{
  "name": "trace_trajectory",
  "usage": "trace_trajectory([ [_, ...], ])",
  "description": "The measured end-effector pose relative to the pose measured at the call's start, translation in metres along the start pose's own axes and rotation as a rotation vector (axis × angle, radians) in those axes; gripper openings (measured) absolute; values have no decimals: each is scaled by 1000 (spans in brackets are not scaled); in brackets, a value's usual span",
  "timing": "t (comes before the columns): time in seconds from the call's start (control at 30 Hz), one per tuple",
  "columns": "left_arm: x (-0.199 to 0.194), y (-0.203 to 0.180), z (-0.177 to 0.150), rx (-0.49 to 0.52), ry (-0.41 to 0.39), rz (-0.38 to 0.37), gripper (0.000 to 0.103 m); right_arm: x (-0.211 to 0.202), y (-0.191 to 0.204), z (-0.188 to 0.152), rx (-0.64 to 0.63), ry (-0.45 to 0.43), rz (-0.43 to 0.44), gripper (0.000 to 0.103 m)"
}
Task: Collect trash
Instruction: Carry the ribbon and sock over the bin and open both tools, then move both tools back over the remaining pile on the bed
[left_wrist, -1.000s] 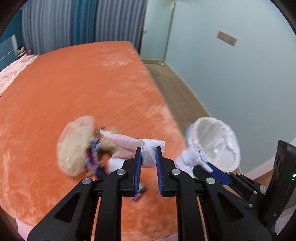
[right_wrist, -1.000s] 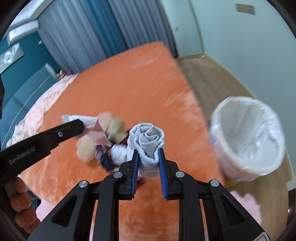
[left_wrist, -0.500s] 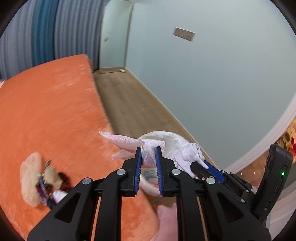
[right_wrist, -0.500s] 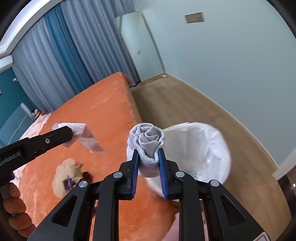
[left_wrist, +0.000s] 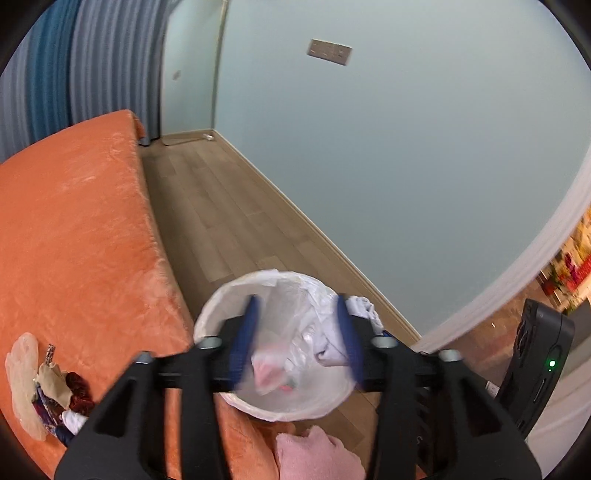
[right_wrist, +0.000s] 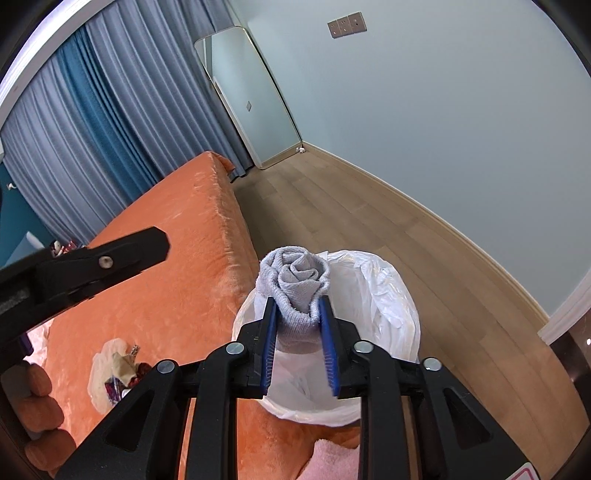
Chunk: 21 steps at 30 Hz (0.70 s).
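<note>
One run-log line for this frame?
left hand-held gripper: open over bin | right hand-held gripper: shut on grey sock | trash pile: on bed

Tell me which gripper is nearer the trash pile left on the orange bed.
Left. The left gripper hangs open over the bin, on the side facing the trash pile; the right gripper, holding the rolled sock, sits farther off.

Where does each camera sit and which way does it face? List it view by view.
Left wrist: on the left gripper, looking down into the lined trash bin; its open fingers and the right gripper's body show.
Right wrist: on the right gripper, facing the bin and wall; it pinches a rolled grey sock; the left gripper and gloved hand show.
Shared: bin, orange bed, trash pile.
</note>
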<state>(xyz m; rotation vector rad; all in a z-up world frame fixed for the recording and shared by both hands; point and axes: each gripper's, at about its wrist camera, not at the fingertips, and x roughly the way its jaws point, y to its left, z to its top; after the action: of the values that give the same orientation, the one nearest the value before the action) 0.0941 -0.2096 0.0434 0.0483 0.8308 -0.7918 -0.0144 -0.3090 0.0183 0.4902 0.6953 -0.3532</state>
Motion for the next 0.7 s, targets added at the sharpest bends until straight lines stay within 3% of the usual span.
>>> trace_trajectory([
  [0.13,-2,3,1,16,-14,39,54,8,-1,8,-6,-10,3,25],
  [0.23,-4,13,1,10,-16,81,54,11,3,11,-9,-15,1,37],
  [0.7,-34,76,-25,-109,-11,197,54,-4,44,-10,-71,14,26,46],
])
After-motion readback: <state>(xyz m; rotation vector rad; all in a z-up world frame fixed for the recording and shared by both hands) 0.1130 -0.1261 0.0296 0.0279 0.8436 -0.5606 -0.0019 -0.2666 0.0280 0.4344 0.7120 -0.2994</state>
